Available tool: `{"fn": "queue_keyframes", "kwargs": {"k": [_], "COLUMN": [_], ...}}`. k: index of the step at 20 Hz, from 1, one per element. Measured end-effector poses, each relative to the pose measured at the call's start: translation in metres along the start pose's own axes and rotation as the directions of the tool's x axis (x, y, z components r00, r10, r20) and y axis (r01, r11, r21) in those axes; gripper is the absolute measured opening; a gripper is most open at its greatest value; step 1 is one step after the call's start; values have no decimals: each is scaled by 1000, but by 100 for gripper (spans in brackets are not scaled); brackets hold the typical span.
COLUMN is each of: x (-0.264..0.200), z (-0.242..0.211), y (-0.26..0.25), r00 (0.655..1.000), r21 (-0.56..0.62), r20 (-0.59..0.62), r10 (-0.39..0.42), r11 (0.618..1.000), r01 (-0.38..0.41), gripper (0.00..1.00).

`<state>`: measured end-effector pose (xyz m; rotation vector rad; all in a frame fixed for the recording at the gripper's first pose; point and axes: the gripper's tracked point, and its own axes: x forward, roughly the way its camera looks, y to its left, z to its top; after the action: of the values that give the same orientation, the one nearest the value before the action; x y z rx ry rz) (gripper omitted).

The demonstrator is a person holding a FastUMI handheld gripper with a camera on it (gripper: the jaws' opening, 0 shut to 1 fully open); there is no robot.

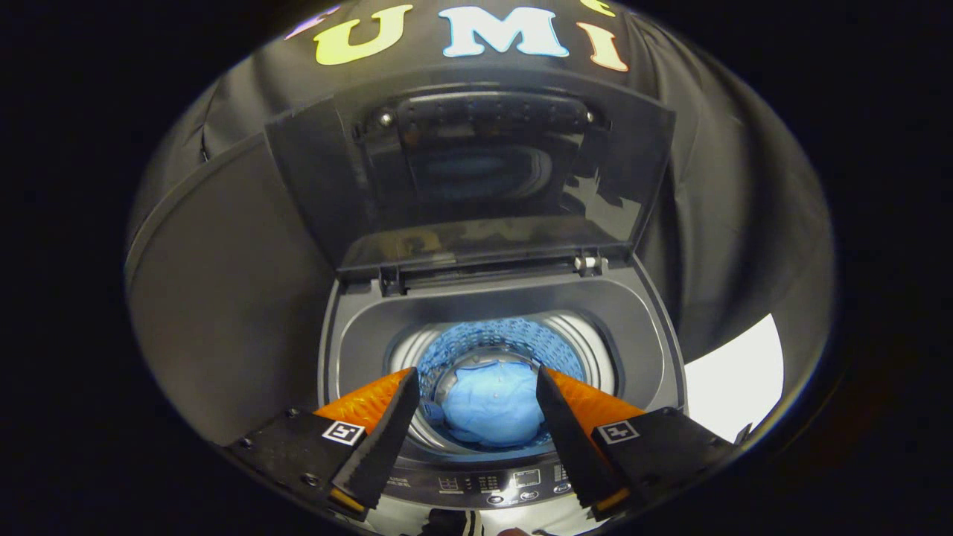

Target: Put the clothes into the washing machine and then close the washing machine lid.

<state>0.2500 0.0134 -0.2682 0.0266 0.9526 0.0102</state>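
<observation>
The booth's black cloth wall (223, 298) takes up everything behind and to both sides of the scene, hanging in soft folds, with a pale patch of floor (737, 380) showing low on the right. In front of it stands the washing machine (350, 335), a dark grey top-loader seen from above and from its front side. Its lid (476, 171) is raised, standing nearly upright on the hinges at the back edge of the top, and the glossy dark inner face of the lid carries a dim bluish reflection of the tub below. Nothing lies across the round opening, so the way down into the tub is free. The drum (506, 339) shows a shiny metal rim and a perforated wall tinted blue. The clothes (491, 409) lie at the bottom of the drum as a light blue bundle, rounded and loosely crumpled, with a darker blue scrap at its left edge. The control panel (514, 484) runs along the near edge of the machine, just under the fingers. The gripper (473, 391) hovers above the front of the opening with its two fingers spread wide apart and nothing held between them; the blue bundle is seen through the gap, down below and beyond the fingertips (408, 380).
</observation>
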Motion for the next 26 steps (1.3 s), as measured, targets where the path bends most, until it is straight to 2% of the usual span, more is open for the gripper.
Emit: {"fn": "queue_keyframes", "kwargs": {"k": [3, 6, 12, 17, 26], "x": [-13, -30, -65, -79, -26], "z": [32, 69, 144, 206, 271], "y": [9, 16, 20, 20, 15], "r00": [993, 966, 874, 798, 786], "r21": [-24, -40, -44, -64, -41], "r20": [112, 250, 479, 596, 612], "r10": [30, 61, 83, 88, 84], "r11": [999, 998, 997, 996, 996], "r01": [-28, -52, -70, -62, -74], "gripper": [97, 97, 97, 97, 97]}}
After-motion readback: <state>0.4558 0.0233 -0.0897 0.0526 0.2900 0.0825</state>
